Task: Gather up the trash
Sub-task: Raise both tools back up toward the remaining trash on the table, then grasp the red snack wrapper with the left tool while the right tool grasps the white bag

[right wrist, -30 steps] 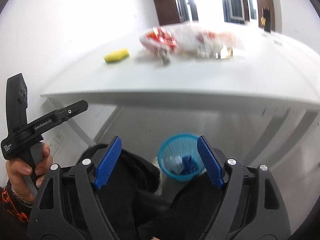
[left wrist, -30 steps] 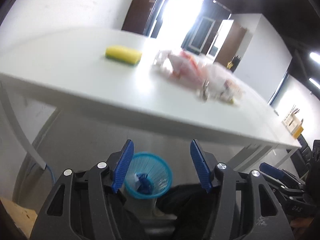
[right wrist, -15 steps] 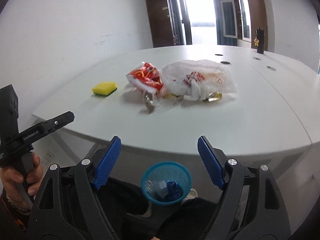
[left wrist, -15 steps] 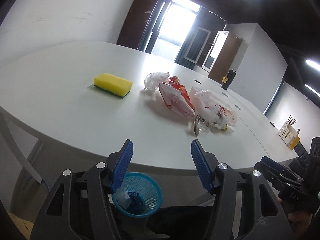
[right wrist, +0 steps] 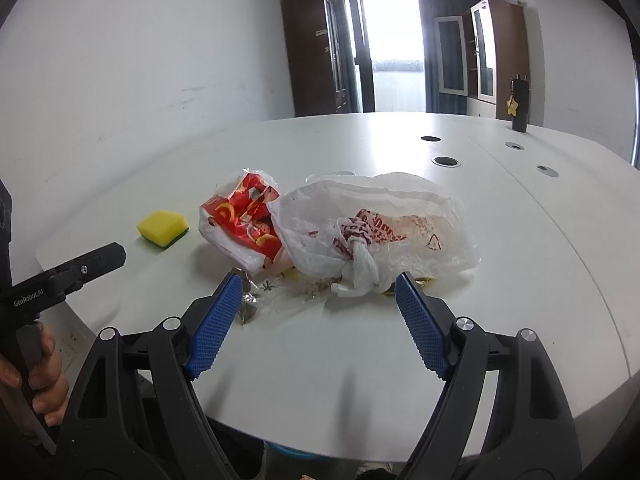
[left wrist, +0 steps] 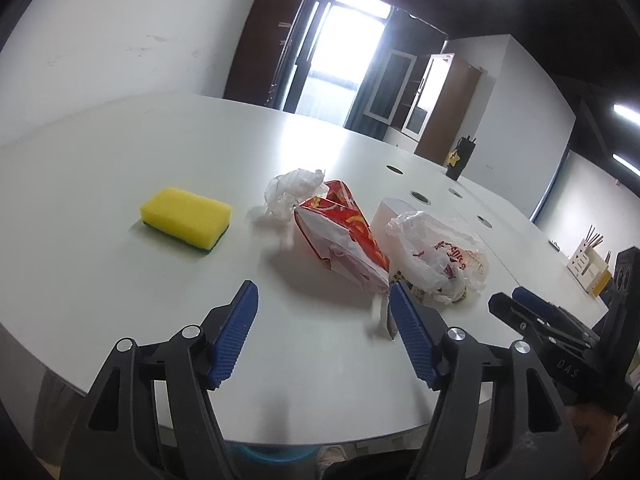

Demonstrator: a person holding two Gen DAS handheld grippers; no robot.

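Note:
Trash lies on the white table (left wrist: 100, 168): a red snack bag (left wrist: 344, 232) (right wrist: 244, 216), a knotted clear plastic bag (left wrist: 436, 252) (right wrist: 380, 224), a crumpled clear wrapper (left wrist: 292, 188) and small foil scraps (right wrist: 250, 300). My left gripper (left wrist: 324, 304) hovers over the near table edge short of the red bag; its jaws are opening with nothing between them. My right gripper (right wrist: 318, 292) is open and empty, just in front of the knotted bag. Only a blue sliver of the basket (left wrist: 276, 454) (right wrist: 296, 453) shows under the table edge.
A yellow sponge (left wrist: 186, 220) (right wrist: 162, 228) lies left of the trash. Cable holes (right wrist: 446, 161) dot the far table. A dark bottle with a star charm (right wrist: 519, 104) stands at the back right. A hand (right wrist: 36, 376) holds the left gripper's handle.
Both grippers rose from below the table edge to above the tabletop and moved toward the trash. The blue basket dropped almost out of view. The left jaws spread wider.

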